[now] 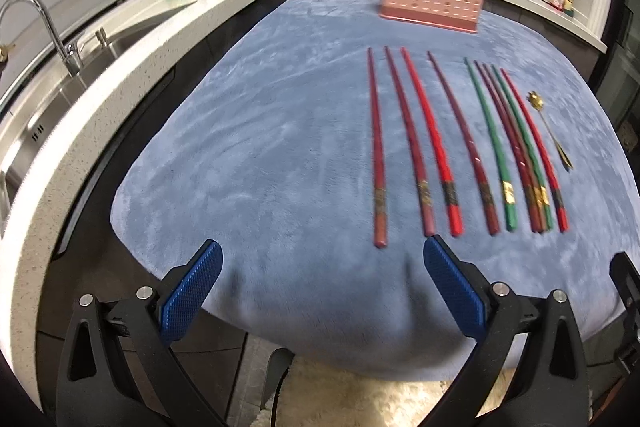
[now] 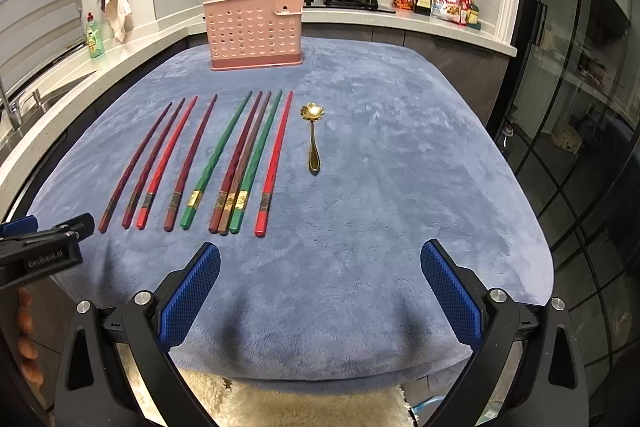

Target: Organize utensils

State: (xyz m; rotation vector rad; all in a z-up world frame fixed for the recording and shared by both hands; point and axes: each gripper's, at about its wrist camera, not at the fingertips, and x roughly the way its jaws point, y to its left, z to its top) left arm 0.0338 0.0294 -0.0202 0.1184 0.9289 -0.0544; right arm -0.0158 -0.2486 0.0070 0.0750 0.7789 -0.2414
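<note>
Both hand-held grippers hang wide and empty at the near edge of the blue-covered counter [image 2: 400, 155], where the chopsticks [image 2: 236, 163] lie lengthwise toward the pink holder [image 2: 253, 31] at 12 o'clock, at 11 o'clock from the right hand-held gripper [image 2: 320, 267] and 1 o'clock from the left hand-held gripper [image 1: 322, 267], probably about equally near.

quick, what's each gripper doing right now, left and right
Left gripper: open, holding nothing, short of the chopsticks.
Right gripper: open, holding nothing, above the blue cloth.
</note>
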